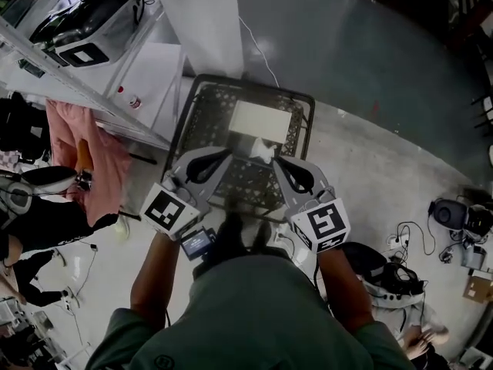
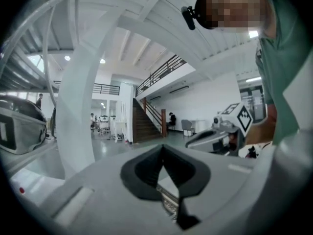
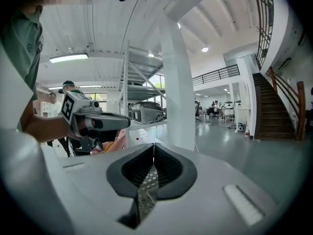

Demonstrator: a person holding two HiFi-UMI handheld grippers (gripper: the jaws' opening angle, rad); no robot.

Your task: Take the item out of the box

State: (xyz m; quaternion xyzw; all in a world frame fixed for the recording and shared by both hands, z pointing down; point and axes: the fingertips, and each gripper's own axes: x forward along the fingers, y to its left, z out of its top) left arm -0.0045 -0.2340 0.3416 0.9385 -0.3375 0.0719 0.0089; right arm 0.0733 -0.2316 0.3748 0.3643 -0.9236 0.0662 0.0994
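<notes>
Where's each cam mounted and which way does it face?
Head view: on the person's head, steeply down at the black crate holding a white box; forearms, green shirt, left gripper and right gripper show.
Left gripper view: on the left gripper, along its shut jaws toward a white column and stairs; shirt at right.
Right gripper view: on the right gripper, along its shut jaws toward that column and a shelf; hand at left.
Shared: both gripper views show the column and the other gripper.
</notes>
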